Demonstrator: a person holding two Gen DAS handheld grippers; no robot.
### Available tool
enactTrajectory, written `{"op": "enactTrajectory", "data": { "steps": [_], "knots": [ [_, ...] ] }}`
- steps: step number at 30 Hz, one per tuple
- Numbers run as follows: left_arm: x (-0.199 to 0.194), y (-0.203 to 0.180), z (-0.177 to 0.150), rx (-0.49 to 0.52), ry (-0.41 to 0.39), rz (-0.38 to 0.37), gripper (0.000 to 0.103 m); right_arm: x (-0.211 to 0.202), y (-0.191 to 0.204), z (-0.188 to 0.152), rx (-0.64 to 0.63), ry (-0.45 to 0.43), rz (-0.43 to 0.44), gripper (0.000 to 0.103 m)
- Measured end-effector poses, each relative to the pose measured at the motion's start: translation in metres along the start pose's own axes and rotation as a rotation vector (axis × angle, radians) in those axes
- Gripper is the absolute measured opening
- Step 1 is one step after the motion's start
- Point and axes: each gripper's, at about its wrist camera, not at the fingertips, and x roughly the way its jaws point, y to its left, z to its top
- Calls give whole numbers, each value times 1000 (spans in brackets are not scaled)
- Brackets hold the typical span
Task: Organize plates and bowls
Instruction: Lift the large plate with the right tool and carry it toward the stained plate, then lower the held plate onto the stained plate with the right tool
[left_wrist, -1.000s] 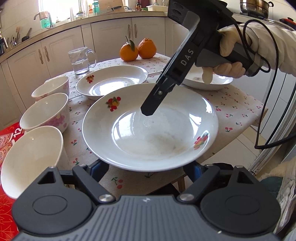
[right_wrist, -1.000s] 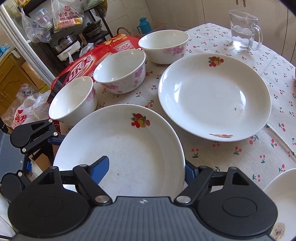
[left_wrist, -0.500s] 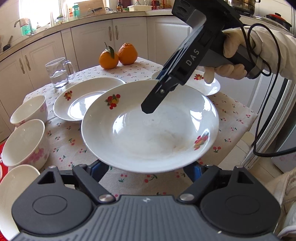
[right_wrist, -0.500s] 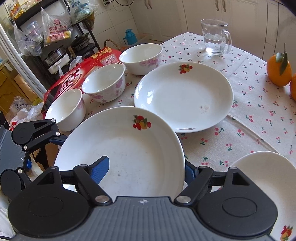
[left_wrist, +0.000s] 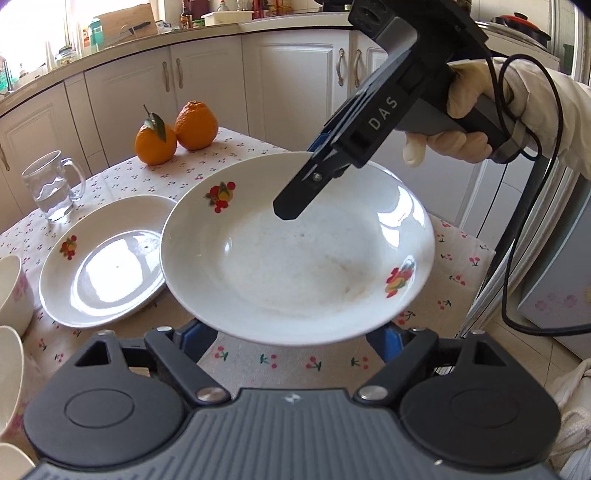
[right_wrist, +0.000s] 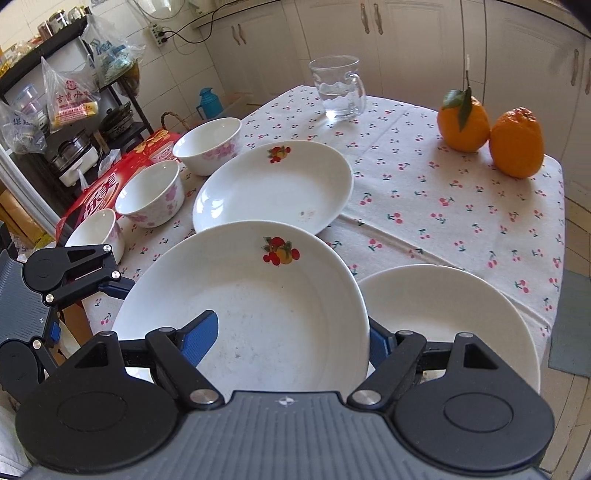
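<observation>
Both claws, the left claw (left_wrist: 291, 332) and right claw (right_wrist: 291, 332), grip opposite rims of one white plate (left_wrist: 295, 251) held above the table (right_wrist: 443, 192).

A: We're seeing a white plate (right_wrist: 258, 314) with a red-and-orange fruit print, and white bowls (right_wrist: 151, 195) showing pink flowers.

B: We're also noting the tablecloth (right_wrist: 443, 206), cream with red cherries, and two oranges (right_wrist: 491, 133).

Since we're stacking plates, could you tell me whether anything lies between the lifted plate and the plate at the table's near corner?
Nothing visible does. The lifted plate is held beside the corner plate, whose bowl shows bare.
</observation>
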Motion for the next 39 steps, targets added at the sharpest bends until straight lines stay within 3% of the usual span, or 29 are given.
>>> {"op": "enactTrajectory", "data": {
  "steps": [20,39],
  "knots": [
    [52,-8,41,98,17,-64,86,-22,-64,-21,134,-60,-84,85],
    [65,-10,54,109,23,-94,86,-25,-86,-38,199,-65,-122,85]
  ]
}}
